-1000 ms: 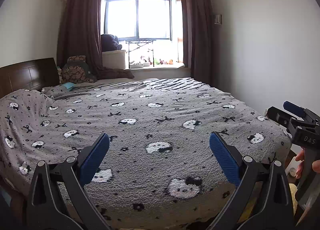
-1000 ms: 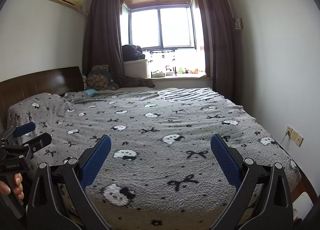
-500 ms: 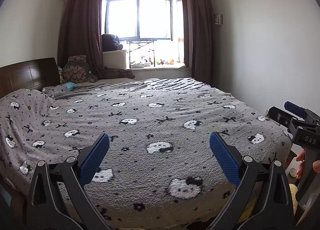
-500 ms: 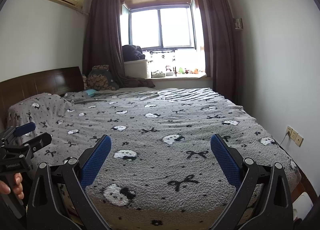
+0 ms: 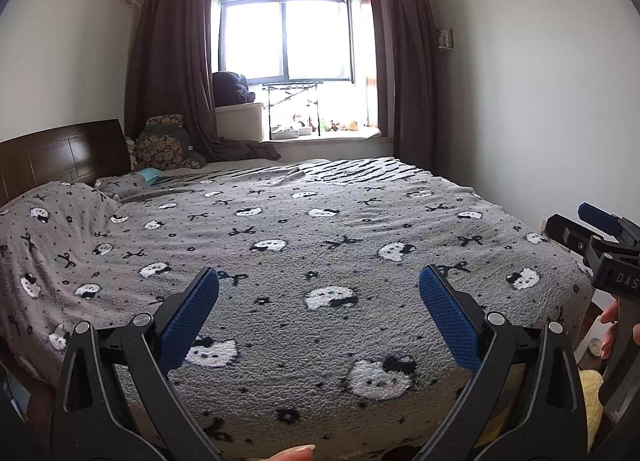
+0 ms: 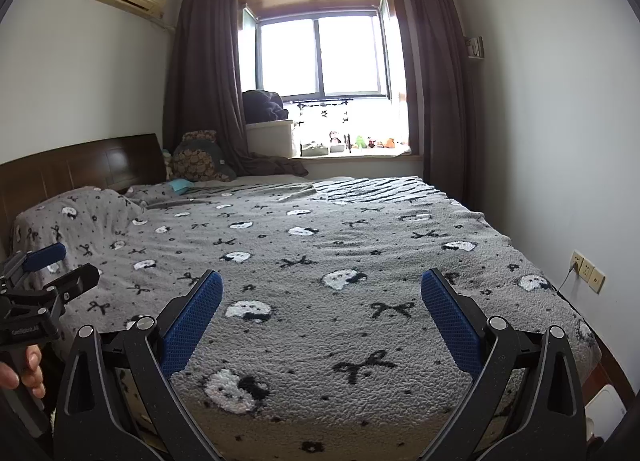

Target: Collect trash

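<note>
Little has moved since the earlier frames — our view over the bed has only drifted slightly, and both tools hover at its foot as before. Our left gripper [image 5: 319,315] has its blue-padded fingers [image 5: 190,319] spread wide with nothing between them; our right gripper [image 6: 321,317] is the same, fingers [image 6: 450,321] apart and empty. Each tool shows at the edge of the other's view, a hand [image 6: 22,367] wrapped round its handle, so the two ride side by side and level.

Beyond the fingers lies the bed [image 5: 320,229] under a grey blanket patterned with cats and bows. We see no clear piece of trash on it. The one candidate is a small teal item [image 5: 149,174] at the far left by the pillows, near the headboard [image 5: 60,153] — too small to say what it is. If that is the target, it lies well ahead and to the left, so we judge the left hand nearer; its long axis cannot be read. A pale yellow thing [image 5: 591,401] low at the right is equally unclear.
</note>
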Demonstrator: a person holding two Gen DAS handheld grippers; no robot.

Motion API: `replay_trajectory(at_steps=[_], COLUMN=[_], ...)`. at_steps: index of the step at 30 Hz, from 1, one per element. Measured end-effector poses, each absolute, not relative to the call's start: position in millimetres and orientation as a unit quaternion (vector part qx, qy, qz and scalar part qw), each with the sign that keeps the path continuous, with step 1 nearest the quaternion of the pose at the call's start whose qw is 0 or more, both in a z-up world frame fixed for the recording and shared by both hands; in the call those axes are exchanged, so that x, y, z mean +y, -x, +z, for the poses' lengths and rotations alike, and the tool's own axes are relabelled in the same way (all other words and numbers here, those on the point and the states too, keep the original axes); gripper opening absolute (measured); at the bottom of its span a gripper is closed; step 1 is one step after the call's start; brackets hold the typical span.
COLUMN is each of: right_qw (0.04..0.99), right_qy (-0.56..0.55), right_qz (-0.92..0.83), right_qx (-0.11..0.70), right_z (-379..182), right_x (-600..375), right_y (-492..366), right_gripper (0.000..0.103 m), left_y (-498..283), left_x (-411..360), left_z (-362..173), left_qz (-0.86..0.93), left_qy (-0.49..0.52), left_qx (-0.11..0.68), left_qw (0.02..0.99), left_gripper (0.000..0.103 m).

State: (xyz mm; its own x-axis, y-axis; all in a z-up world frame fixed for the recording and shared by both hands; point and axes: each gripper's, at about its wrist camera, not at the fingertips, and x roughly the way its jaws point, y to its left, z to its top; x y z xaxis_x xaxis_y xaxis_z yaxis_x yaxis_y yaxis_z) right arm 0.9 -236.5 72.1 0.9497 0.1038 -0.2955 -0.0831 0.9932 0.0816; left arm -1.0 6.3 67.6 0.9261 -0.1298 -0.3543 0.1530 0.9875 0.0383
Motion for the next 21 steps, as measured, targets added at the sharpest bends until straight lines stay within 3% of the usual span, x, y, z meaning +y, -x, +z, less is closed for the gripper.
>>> replay_trajectory(at_steps=[21], right_qw=[0.986], right_qy=[-0.033], right_qz=[0.055], right_qx=[0.155], right_z=[69.5], right_x=[-237.7], right_y=[-1.8], right_gripper=[0.100], left_y=[-2.3], left_x=[5.9], left_z=[68.5], left_qz=[-0.069], left_qy=[-0.025], left_qx=[0.191], left_qw=[0.979], left_gripper=[0.095])
